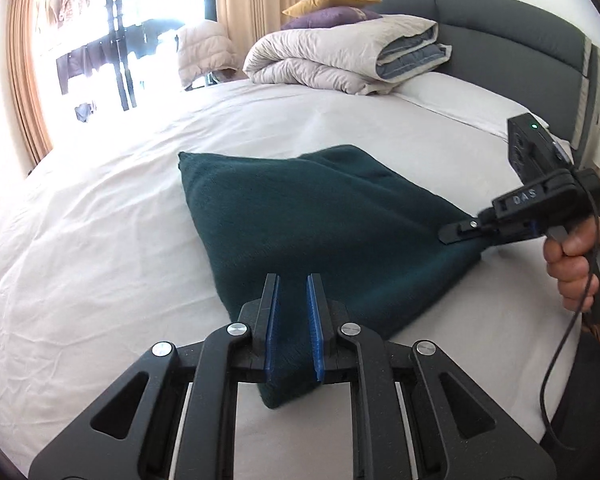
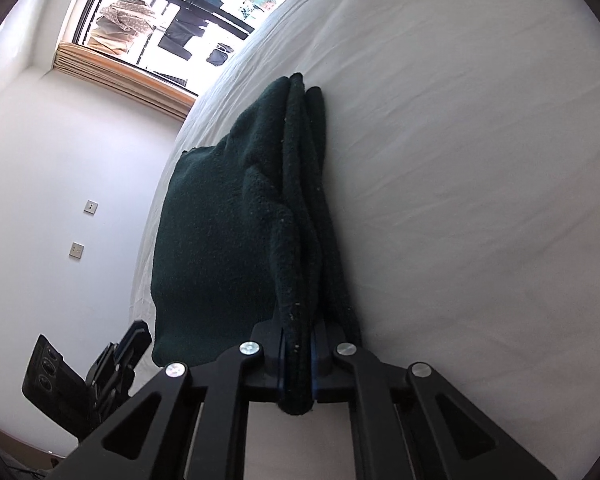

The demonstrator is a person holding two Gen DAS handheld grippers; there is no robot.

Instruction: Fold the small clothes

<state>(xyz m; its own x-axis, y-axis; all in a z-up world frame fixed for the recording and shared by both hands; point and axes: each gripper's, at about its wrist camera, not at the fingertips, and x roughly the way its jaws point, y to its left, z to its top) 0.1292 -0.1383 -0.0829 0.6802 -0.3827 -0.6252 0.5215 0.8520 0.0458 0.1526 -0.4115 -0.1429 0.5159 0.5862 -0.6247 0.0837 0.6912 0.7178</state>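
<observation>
A dark green knitted garment point(image 1: 324, 224) lies partly folded on the white bed sheet point(image 1: 100, 248). My left gripper point(image 1: 294, 284) is shut on its near corner, with the cloth between the blue pads. My right gripper point(image 1: 446, 236) comes in from the right, held by a hand point(image 1: 576, 260), and is shut on the garment's right corner. In the right wrist view the garment point(image 2: 220, 240) shows bunched in several layers between the pads of my right gripper point(image 2: 298, 330). My left gripper point(image 2: 134, 338) shows at the lower left there.
A folded beige duvet point(image 1: 340, 56) with purple and yellow cushions point(image 1: 332, 8) sits at the head of the bed by the dark grey headboard point(image 1: 500, 28). A window with curtains point(image 1: 24, 80) is to the left. A cable point(image 1: 560, 360) hangs from the right gripper.
</observation>
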